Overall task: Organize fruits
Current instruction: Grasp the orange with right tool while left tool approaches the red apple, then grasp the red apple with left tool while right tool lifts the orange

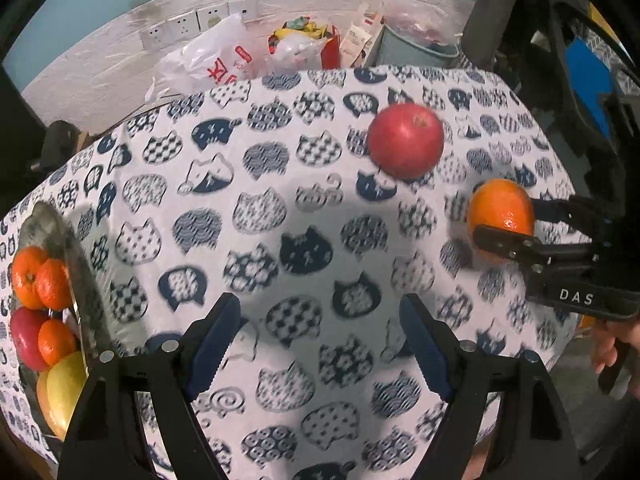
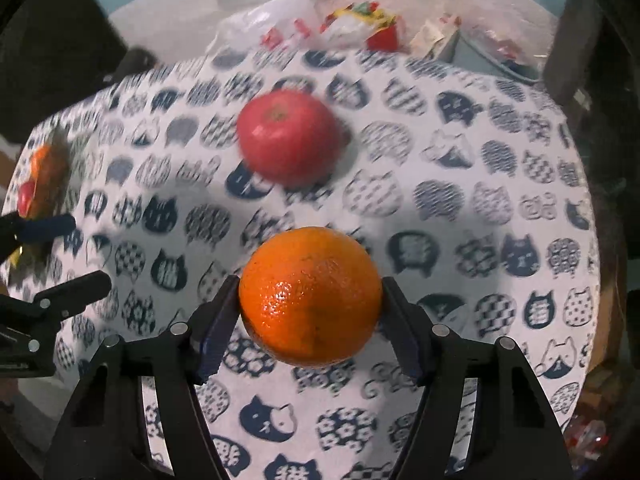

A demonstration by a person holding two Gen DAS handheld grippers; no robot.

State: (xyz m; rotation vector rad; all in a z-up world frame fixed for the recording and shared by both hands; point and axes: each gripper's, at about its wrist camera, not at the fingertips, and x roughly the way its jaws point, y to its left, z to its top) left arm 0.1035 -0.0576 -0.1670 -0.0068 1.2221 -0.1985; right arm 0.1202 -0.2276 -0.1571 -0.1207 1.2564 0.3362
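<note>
My right gripper [image 2: 310, 300] is shut on an orange [image 2: 310, 298] and holds it over the cat-print tablecloth; it also shows in the left wrist view [image 1: 500, 220], at the right. A red apple [image 1: 405, 140] lies on the cloth beyond it, also in the right wrist view [image 2: 290, 138]. My left gripper [image 1: 320, 344] is open and empty above the cloth. A glass bowl [image 1: 60, 240] at the far left holds several oranges, a red apple and a yellow fruit; it is blurred in the right wrist view [image 2: 44, 176].
The table's far edge meets a white wall with sockets [image 1: 200, 20]. Plastic bags [image 1: 216, 60], a red packet [image 1: 332, 50] and a grey bin [image 1: 412, 46] stand behind the table. A dark chair frame [image 1: 560, 60] rises at the right.
</note>
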